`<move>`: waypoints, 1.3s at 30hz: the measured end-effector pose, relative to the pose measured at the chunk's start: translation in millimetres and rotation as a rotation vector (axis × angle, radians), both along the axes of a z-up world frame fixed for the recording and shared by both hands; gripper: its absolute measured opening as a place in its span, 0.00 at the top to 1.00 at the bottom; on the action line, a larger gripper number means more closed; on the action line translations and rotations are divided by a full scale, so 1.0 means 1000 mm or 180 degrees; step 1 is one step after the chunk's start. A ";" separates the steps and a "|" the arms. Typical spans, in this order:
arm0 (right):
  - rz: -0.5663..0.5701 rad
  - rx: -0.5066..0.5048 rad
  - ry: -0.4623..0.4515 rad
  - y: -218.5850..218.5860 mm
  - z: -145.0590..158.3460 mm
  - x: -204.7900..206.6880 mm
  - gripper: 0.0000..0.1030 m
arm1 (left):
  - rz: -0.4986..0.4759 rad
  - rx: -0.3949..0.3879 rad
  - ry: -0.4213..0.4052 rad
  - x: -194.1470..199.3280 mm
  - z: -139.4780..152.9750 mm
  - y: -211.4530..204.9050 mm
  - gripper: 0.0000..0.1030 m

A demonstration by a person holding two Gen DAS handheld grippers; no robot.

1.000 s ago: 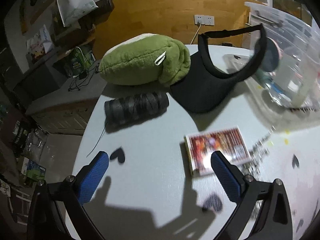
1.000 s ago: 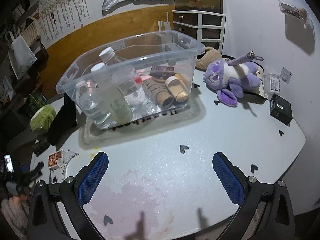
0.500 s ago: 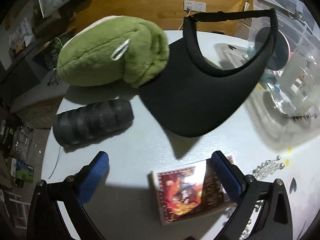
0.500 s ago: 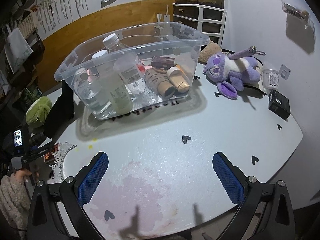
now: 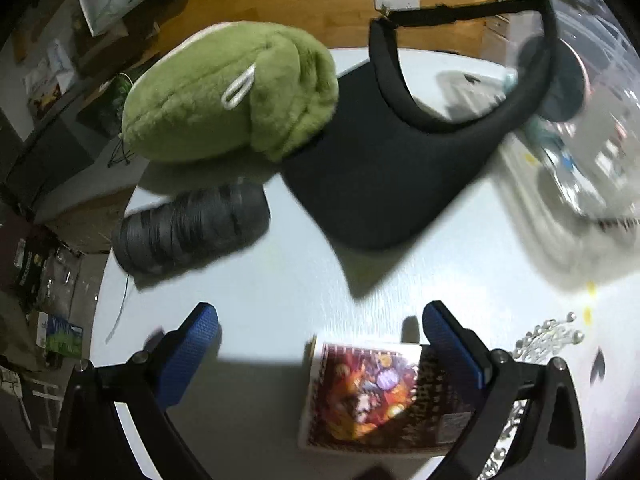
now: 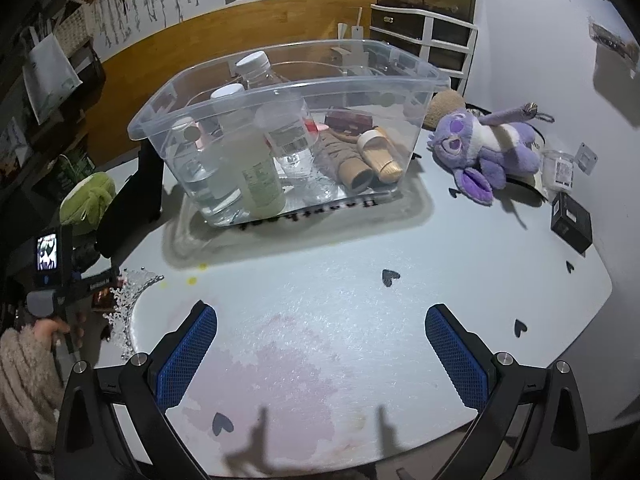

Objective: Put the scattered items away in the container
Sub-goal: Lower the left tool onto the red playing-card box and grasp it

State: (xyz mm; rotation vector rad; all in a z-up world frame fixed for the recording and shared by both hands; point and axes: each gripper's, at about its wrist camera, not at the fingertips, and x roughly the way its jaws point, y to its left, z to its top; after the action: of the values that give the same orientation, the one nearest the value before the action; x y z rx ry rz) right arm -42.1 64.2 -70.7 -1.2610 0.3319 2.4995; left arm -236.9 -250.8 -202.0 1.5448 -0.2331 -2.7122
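My left gripper (image 5: 320, 340) is open and empty, low over the white table. A small colourful box (image 5: 372, 396) lies between its fingers, nearer the right one. Beyond lie a black thread spool (image 5: 192, 232), a green plush (image 5: 232, 92) and a black visor (image 5: 400, 152). My right gripper (image 6: 320, 344) is open and empty above the bare table front. The clear container (image 6: 288, 120) holds bottles and tubes. A purple plush (image 6: 488, 148) and a black box (image 6: 570, 222) lie right of it. The left gripper also shows in the right wrist view (image 6: 86, 276).
A beaded tiara (image 5: 548, 340) lies right of the colourful box and shows in the right wrist view (image 6: 128, 304). A small clear jar (image 6: 562, 168) stands by the purple plush. The table edge (image 5: 104, 280) drops off left of the spool. Drawers (image 6: 424, 44) stand behind the container.
My left gripper has moved forward and lower toward the visor and plush, so the colourful box now sits between its fingers. The right gripper has barely moved.
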 end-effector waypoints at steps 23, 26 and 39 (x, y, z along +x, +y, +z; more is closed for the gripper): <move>0.3109 -0.0980 -0.0722 -0.177 -0.089 -0.021 0.00 | 0.0432 0.0292 -0.0311 0.116 -0.017 -0.064 0.01; 0.3303 -0.1157 -0.1002 -0.200 -0.115 -0.030 0.00 | 0.0413 0.0365 -0.0337 0.119 -0.018 -0.069 0.02; 0.2383 -0.0743 -0.0764 -0.161 -0.136 -0.108 0.01 | -0.0139 0.0309 -0.0248 0.135 -0.011 -0.043 0.29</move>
State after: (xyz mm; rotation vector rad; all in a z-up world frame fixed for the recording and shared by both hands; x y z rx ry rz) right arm -150.0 -96.5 -207.1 -2.0657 0.0963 2.8982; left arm -102.3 -294.1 -212.5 1.6923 -0.1392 -2.7377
